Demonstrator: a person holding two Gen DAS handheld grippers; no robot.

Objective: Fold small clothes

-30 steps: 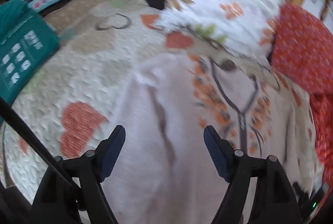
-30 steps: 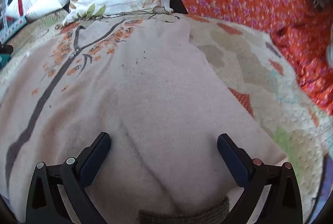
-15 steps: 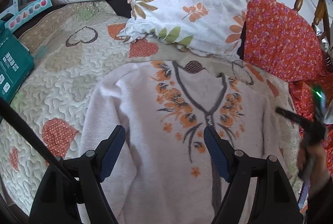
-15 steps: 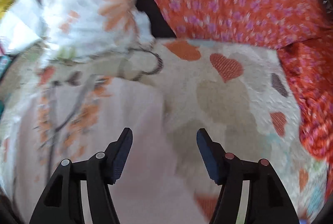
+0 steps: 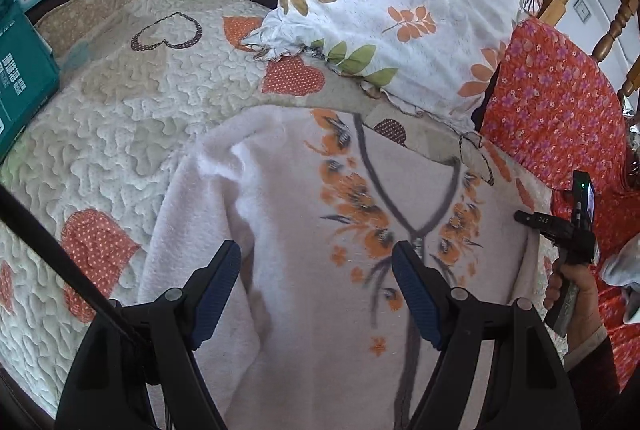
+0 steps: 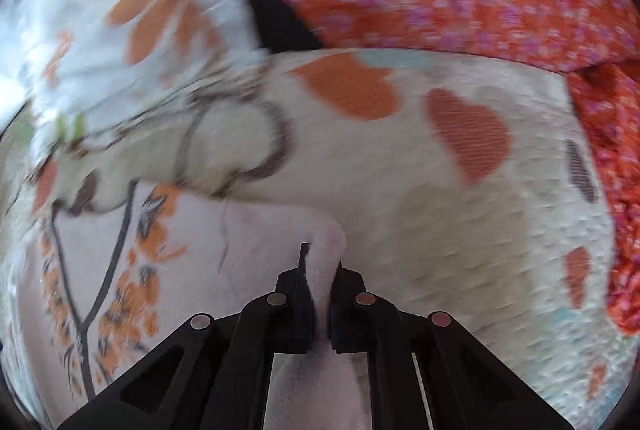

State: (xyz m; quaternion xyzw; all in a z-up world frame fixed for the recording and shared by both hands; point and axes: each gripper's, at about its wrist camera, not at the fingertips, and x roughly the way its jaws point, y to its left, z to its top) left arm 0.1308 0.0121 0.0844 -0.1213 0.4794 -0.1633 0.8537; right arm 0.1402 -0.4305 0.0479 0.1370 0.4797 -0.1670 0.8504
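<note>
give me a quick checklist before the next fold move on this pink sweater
1. Right tool shut on the sweater's shoulder edge: ok.
2. Left tool open, holding nothing, above the sweater: ok.
3. Sweater lying face up on the quilt, floral front showing: ok.
4. Left sleeve flat: not ok, it is creased near the shoulder.
5. Pillow off the sweater: ok, it lies just past the collar.
6. Hem position: cannot tell, out of view.
</note>
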